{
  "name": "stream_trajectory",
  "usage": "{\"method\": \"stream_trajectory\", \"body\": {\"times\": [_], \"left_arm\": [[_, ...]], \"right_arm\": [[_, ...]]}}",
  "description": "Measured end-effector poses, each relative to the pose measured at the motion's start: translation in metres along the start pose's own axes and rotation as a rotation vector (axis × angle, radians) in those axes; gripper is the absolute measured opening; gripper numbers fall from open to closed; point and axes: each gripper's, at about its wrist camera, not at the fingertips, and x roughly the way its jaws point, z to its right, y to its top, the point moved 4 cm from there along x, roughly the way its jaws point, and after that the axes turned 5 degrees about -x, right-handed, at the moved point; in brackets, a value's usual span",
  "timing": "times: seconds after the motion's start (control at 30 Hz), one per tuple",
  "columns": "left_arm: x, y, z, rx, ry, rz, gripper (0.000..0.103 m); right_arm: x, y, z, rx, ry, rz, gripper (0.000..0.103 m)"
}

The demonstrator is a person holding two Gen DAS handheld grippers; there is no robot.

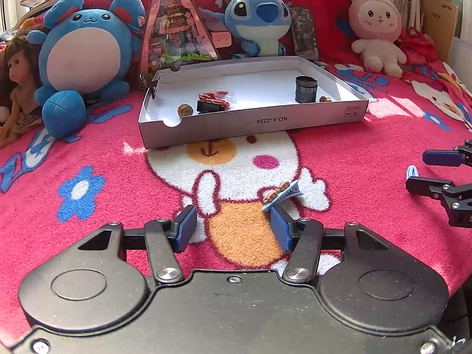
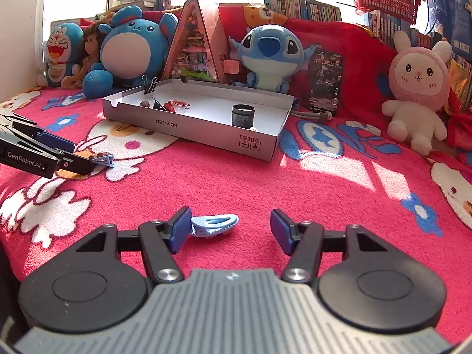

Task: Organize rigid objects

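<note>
A blue hair clip with brown decoration lies on the blanket just ahead of the right fingertip of my open left gripper; it also shows in the right wrist view. A plain light-blue hair clip lies next to the left finger of my open right gripper, between the jaws; it shows in the left wrist view. A white shallow box holds a dark cylinder, red and black clips and small brown beads.
Plush toys line the back: a blue mouse, Stitch, a pink rabbit and a doll. A triangular diorama stands behind the box. A binder clip grips the box's corner.
</note>
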Motion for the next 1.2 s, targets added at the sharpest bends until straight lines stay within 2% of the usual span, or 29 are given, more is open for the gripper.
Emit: {"method": "stream_trajectory", "body": {"times": [0.13, 0.23, 0.33, 0.37, 0.53, 0.6, 0.67, 0.7, 0.73, 1.0, 1.2], "left_arm": [[0.004, 0.004, -0.004, -0.007, 0.026, -0.001, 0.053], [-0.002, 0.005, 0.000, -0.033, -0.023, -0.005, 0.054], [-0.005, 0.003, 0.010, -0.061, -0.057, 0.000, 0.066], [-0.005, 0.003, 0.013, -0.071, -0.061, 0.007, 0.066], [0.008, 0.004, 0.022, -0.156, -0.032, 0.023, 0.066], [0.012, 0.004, 0.021, -0.187, -0.025, 0.028, 0.061], [0.013, 0.004, 0.023, -0.173, -0.007, 0.035, 0.036], [0.013, 0.004, 0.024, -0.160, -0.004, 0.035, 0.035], [0.012, 0.004, 0.025, -0.154, -0.006, 0.032, 0.035], [0.011, 0.014, 0.019, -0.156, -0.007, 0.021, 0.035], [0.008, 0.033, 0.016, -0.129, 0.000, 0.055, 0.035]], "right_arm": [[0.001, -0.002, -0.001, -0.002, 0.005, -0.002, 0.072], [0.003, -0.003, -0.003, -0.004, 0.015, -0.007, 0.072], [0.005, -0.004, -0.007, -0.004, 0.025, -0.008, 0.072], [0.006, -0.004, -0.009, -0.004, 0.027, -0.006, 0.072], [0.005, -0.005, -0.015, -0.009, 0.042, -0.001, 0.070], [0.004, -0.006, -0.016, 0.004, 0.050, 0.003, 0.063], [0.002, -0.007, -0.018, 0.008, 0.053, 0.012, 0.050], [0.001, -0.008, -0.019, 0.009, 0.053, 0.016, 0.047], [0.000, -0.008, -0.019, 0.012, 0.051, 0.021, 0.041], [0.002, 0.004, -0.022, 0.023, 0.014, 0.043, 0.041], [0.013, 0.024, -0.027, 0.036, -0.014, 0.054, 0.041]]}}
